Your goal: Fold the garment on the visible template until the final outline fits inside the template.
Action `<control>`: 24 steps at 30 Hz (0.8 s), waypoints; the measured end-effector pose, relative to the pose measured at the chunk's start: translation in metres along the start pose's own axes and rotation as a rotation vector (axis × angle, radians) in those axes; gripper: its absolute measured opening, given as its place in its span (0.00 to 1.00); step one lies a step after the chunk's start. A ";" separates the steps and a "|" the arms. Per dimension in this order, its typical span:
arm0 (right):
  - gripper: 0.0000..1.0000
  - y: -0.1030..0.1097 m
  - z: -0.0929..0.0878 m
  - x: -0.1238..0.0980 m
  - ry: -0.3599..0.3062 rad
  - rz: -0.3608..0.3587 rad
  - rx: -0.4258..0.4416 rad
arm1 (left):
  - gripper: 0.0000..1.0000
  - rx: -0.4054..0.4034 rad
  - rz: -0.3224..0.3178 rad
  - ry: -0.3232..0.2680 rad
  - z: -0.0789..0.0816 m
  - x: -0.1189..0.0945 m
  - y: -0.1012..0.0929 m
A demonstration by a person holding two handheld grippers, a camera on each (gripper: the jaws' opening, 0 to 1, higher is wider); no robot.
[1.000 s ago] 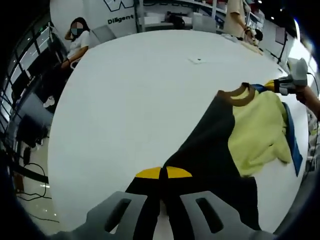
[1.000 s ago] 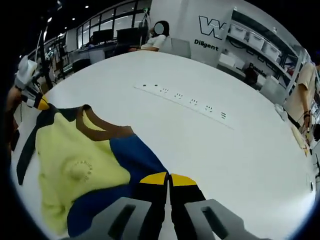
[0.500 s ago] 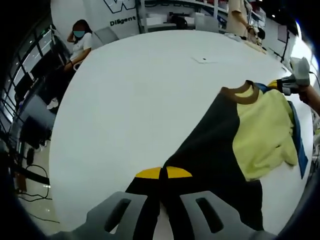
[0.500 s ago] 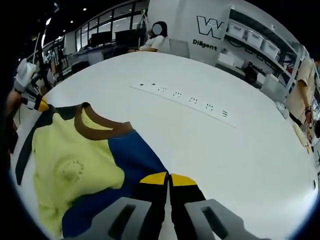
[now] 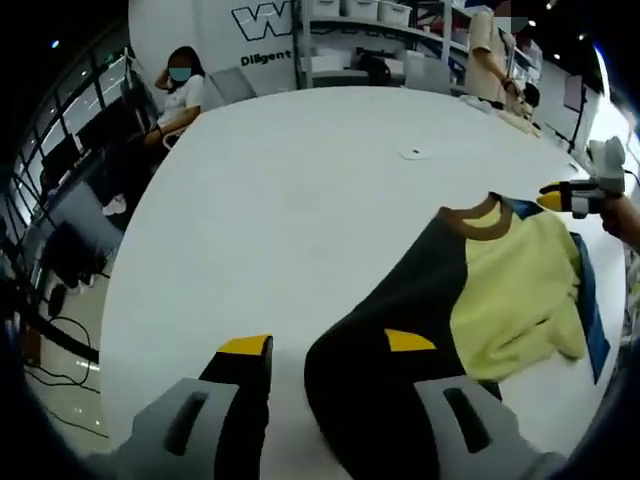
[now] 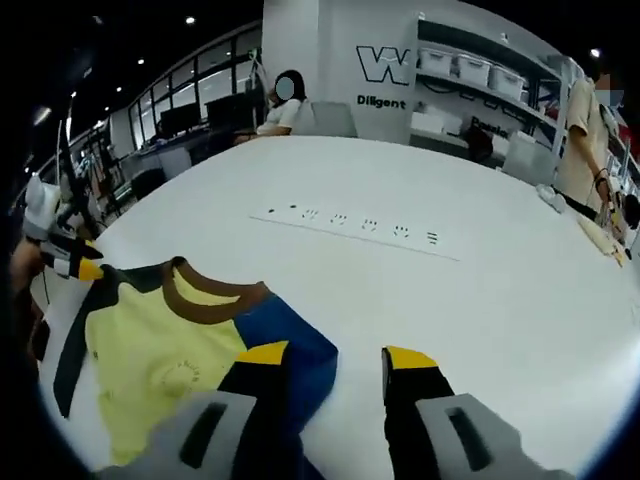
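On the white desk (image 5: 280, 200) the garment (image 5: 470, 300) lay flat. My left claw (image 5: 325, 350) gaped, dark sleeve at one o'clock; my right claw (image 6: 335, 355) gaped, blue sleeve at ten o'clock.

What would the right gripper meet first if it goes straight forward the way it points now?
Probably bare white table: the right gripper is open, the blue sleeve lies by its left jaw, and the row of small marks is further on. Depth is unclear.

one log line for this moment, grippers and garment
left gripper: open, over dark sleeve | right gripper: open, over blue sleeve | garment: flat on white table, sleeves spread, unfolded
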State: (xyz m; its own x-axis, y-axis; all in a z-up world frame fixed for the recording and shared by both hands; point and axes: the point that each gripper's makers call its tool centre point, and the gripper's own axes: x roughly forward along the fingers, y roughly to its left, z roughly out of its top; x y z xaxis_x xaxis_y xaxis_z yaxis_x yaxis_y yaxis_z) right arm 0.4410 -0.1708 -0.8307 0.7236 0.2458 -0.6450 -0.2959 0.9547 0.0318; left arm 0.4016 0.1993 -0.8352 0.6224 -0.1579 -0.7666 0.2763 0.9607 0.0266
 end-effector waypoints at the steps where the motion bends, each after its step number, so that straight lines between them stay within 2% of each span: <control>1: 0.37 0.002 0.000 -0.002 -0.001 0.004 0.005 | 0.44 0.010 -0.003 -0.003 0.000 -0.002 -0.002; 2: 0.41 0.008 -0.001 -0.006 -0.002 0.020 0.010 | 0.46 0.026 -0.002 -0.014 0.001 -0.006 -0.006; 6: 0.58 0.024 0.003 -0.016 -0.031 0.061 0.040 | 0.65 0.015 -0.032 -0.037 0.003 -0.013 -0.019; 8: 0.61 0.031 0.005 -0.022 -0.038 0.074 0.038 | 0.71 0.016 -0.044 -0.047 0.002 -0.017 -0.026; 10: 0.64 0.041 0.006 -0.029 -0.042 0.094 0.024 | 0.79 0.025 -0.082 -0.071 0.002 -0.021 -0.040; 17: 0.80 0.068 0.002 -0.050 -0.057 0.137 -0.027 | 0.92 0.053 -0.132 -0.100 -0.002 -0.035 -0.065; 21: 0.84 0.076 -0.005 -0.056 -0.054 0.156 -0.038 | 0.99 0.056 -0.155 -0.129 -0.005 -0.046 -0.079; 24: 0.86 0.080 -0.010 -0.060 -0.053 0.162 -0.045 | 0.99 0.079 -0.187 -0.136 -0.009 -0.050 -0.091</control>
State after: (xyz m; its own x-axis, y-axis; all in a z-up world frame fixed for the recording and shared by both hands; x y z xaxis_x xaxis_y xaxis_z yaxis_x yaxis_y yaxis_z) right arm 0.3670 -0.1109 -0.7972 0.6956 0.4055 -0.5931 -0.4379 0.8937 0.0975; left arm 0.3390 0.1220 -0.8050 0.6462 -0.3658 -0.6698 0.4494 0.8917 -0.0535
